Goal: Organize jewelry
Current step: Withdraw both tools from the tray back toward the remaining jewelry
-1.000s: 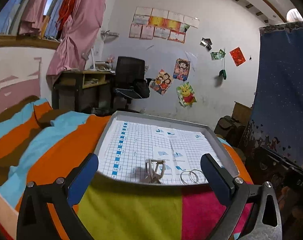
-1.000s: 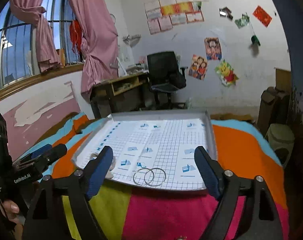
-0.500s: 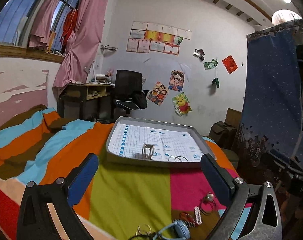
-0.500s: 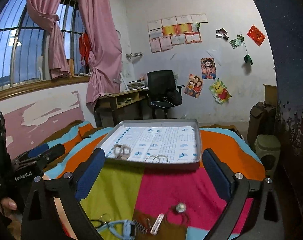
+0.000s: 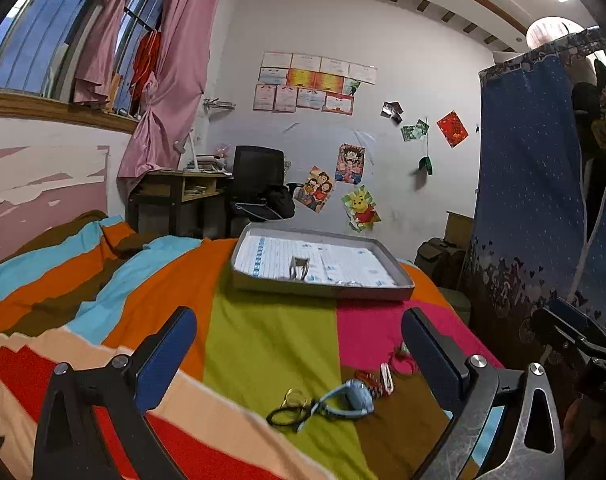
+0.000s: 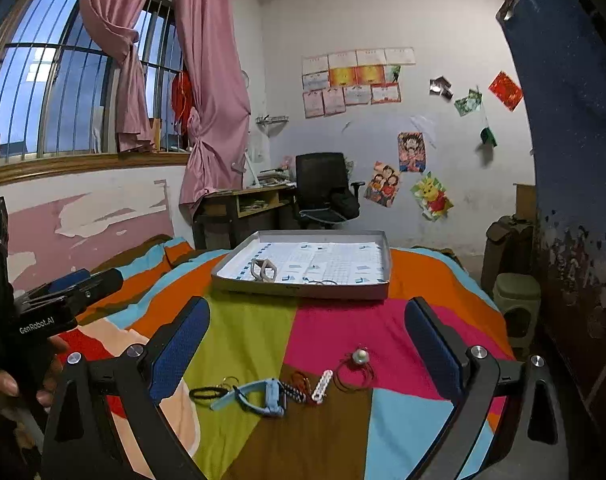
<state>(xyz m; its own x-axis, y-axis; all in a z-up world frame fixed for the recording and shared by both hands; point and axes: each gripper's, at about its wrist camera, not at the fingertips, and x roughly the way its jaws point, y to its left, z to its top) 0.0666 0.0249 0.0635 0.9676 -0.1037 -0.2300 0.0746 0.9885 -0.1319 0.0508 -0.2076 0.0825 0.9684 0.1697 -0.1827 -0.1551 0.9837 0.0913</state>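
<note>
1. Left wrist view: the left gripper frames the lower half of the picture, its jaws wide apart and holding nothing. The tray sits at centre on the striped blanket, already with a pale bracelet in it. At lower centre lies unsorted jewelry: a blue watch, a black band and a white clip, probably kept close for easy picking.
2. Right wrist view: the right gripper is likewise wide and empty. Only here do thin rings at the tray's near edge and a red cord bracelet show clearly; the other tool appears at far left.
</note>
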